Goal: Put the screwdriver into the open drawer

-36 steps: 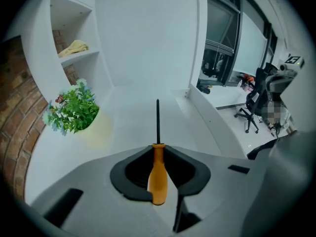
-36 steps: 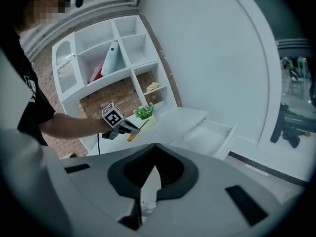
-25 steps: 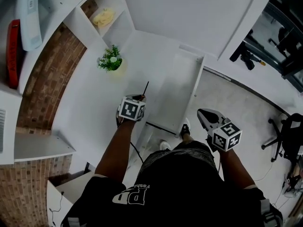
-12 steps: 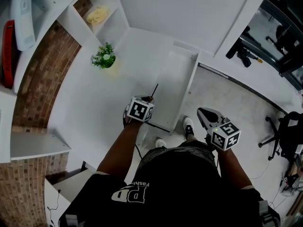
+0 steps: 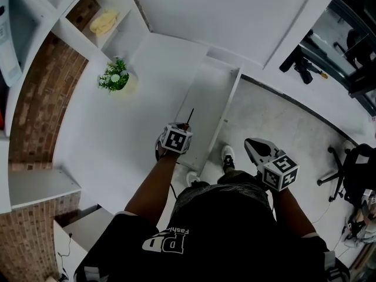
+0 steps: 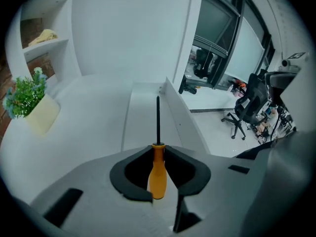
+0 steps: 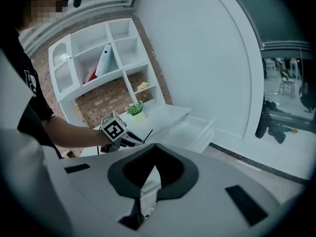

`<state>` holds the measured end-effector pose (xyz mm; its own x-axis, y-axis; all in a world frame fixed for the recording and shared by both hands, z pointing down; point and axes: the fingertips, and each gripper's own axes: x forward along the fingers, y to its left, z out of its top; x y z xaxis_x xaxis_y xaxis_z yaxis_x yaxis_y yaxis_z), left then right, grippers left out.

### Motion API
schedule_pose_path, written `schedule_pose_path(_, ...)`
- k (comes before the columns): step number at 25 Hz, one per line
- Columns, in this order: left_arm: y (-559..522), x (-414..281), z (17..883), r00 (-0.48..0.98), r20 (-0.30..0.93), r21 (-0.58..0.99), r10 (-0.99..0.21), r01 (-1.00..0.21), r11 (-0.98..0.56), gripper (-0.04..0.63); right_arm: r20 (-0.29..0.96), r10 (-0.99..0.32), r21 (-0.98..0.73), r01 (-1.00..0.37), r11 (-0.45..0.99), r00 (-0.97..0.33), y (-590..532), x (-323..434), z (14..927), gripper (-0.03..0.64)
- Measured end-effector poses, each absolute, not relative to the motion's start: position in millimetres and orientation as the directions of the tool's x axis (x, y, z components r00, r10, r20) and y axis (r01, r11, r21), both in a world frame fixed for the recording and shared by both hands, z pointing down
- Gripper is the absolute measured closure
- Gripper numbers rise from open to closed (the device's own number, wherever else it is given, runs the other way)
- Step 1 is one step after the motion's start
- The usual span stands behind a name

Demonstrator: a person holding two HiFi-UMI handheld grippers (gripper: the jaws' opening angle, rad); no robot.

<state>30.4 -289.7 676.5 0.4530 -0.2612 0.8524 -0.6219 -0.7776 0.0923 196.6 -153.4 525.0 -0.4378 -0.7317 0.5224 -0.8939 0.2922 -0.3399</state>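
In the last second my left gripper (image 5: 181, 131) has carried the screwdriver (image 6: 158, 172) off the white bench (image 5: 111, 140) and lower, toward the near end of the open drawer (image 5: 207, 104). My right gripper (image 7: 153, 169) has drifted along with it.

The left gripper's jaws are clamped on the orange handle. The dark shaft sticks out ahead toward 12 o'clock, running along the length of the drawer. In the head view the gripper sits at the drawer's near left corner, with the drawer stretching away toward 1 o'clock. The potted plant (image 5: 114, 77) stands well apart at 10 o'clock on the bench. The right gripper hangs off at 3 o'clock over the floor, its jaws together on nothing.

I judge this to be the carry step, close to its end: the screwdriver is held and lined up, but not yet inside the drawer.

Next I should shift a little further toward 1 o'clock, so the whole tool is over the drawer's bare bottom. Then I should lower it, tipping the shaft flatter so the tip does not dig in, keep clear of the side wall, and only then part the jaws.
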Motion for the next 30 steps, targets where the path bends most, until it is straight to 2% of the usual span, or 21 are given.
schedule_pose_path(10, -291.0, 50.8, 761.1, 0.397, 0.901, 0.159, -0.175, -0.677, -0.718, 0.515, 0.580, -0.665, -0.380, -0.879, 0.289, -0.470, -162.5, 234.7, 554.5, 0.614)
schedule_pose_path(13, -301.6, 55.6, 765.5, 0.393, 0.898, 0.149, -0.199, -0.696, -0.702, 0.517, 0.589, -0.651, -0.394, -0.874, 0.285, -0.478, -167.1, 245.8, 562.5, 0.614)
schedule_pose_path(20, -307.6, 66.4, 780.2, 0.380, 0.910, 0.164, -0.167, -0.698, -0.697, 0.517, 0.587, -0.631, -0.424, -0.857, 0.294, -0.507, -187.8, 255.6, 573.5, 0.614)
schedule_pose_path(23, -301.4, 64.4, 795.0, 0.347, 0.931, 0.172, -0.118, -0.698, -0.695, 0.517, 0.594, -0.620, -0.432, -0.853, 0.291, -0.513, -192.3, 259.0, 578.9, 0.614)
schedule_pose_path(30, -303.9, 53.6, 824.4, 0.268, 0.956, 0.104, -0.121, -0.693, -0.714, 0.517, 0.614, -0.609, -0.442, -0.858, 0.262, -0.502, -188.3, 270.7, 593.2, 0.614)
